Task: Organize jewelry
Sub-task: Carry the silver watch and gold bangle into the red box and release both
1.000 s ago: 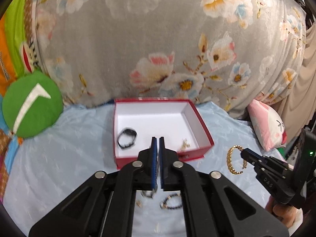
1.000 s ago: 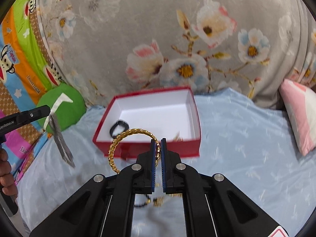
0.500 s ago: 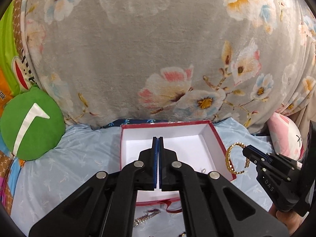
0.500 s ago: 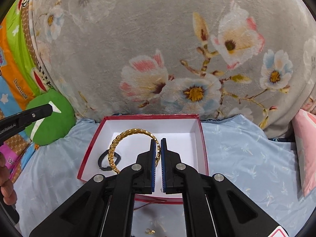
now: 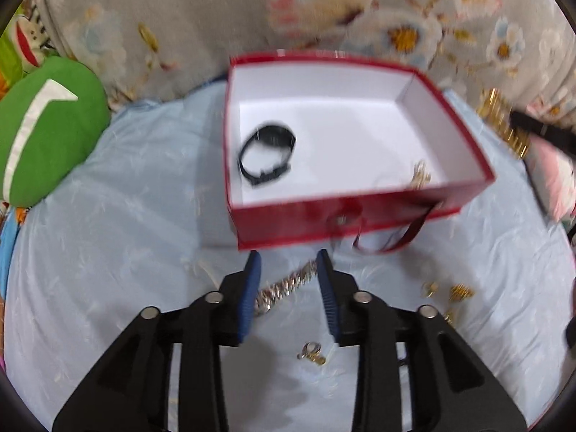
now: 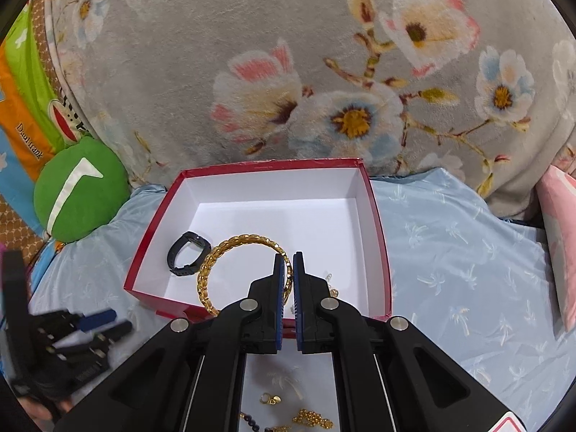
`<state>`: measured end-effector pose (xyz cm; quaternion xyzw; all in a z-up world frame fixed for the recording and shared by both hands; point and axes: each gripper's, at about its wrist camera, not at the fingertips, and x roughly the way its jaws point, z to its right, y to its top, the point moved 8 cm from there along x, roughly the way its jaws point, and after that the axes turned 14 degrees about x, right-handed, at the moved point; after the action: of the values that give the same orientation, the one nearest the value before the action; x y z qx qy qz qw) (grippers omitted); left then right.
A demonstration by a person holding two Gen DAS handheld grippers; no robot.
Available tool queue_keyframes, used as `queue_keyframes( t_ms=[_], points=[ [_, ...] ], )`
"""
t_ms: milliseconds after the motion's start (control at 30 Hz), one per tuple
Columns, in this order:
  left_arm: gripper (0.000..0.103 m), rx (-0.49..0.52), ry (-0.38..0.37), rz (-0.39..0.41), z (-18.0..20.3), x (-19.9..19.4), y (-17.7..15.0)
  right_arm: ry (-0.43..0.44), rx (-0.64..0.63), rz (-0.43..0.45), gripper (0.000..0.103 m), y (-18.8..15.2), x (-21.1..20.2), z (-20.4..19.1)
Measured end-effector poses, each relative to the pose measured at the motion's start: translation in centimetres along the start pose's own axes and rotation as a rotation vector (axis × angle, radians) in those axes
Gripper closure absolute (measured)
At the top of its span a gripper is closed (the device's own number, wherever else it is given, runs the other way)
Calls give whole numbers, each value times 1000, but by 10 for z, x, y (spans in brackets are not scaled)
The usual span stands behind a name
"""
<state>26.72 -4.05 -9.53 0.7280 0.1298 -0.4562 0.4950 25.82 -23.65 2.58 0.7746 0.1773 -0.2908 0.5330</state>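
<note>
A red box (image 5: 306,223) with a white inside stands on the light blue sheet. In it lie a black band (image 5: 268,158) and a small gold piece (image 5: 419,176). My left gripper (image 5: 288,257) is low over the sheet just in front of the box. Its jaws are opening, and a silver chain (image 5: 284,288) lies between them untouched. My right gripper (image 6: 288,257) is shut on a gold bracelet (image 6: 234,248), held over the front part of the red box (image 6: 270,165) near the black band (image 6: 189,253). The left gripper (image 6: 118,320) shows at the lower left of the right wrist view.
A grey floral blanket (image 6: 288,72) rises behind the box. A green cushion (image 5: 46,129) lies at the left and a pink pillow (image 6: 558,234) at the right. Small gold pieces (image 5: 446,293) and a ring (image 5: 311,352) lie loose on the sheet.
My left gripper dropped toward the sheet in front of the box and its jaws parted around the silver chain. My right gripper carried the gold bracelet forward over the box.
</note>
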Motion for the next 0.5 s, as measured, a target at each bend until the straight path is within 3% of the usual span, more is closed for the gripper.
queue_keyframes(
  t_ms=[100,233,400,500],
  points=[
    [64,40,-1,-44,8,29,-15,-4,2,-9,99,-3,4,2],
    [56,89,-38,-35,19,50,-18,-7,-3,-19,99,-7,7,1],
    [57,95,-72,-37,23,69,-17,-2,-1,-35,99,-14,14,-1],
    [79,97,-84,-41,23,79,-17,1,-1,-43,99,-17,18,-2]
  ],
)
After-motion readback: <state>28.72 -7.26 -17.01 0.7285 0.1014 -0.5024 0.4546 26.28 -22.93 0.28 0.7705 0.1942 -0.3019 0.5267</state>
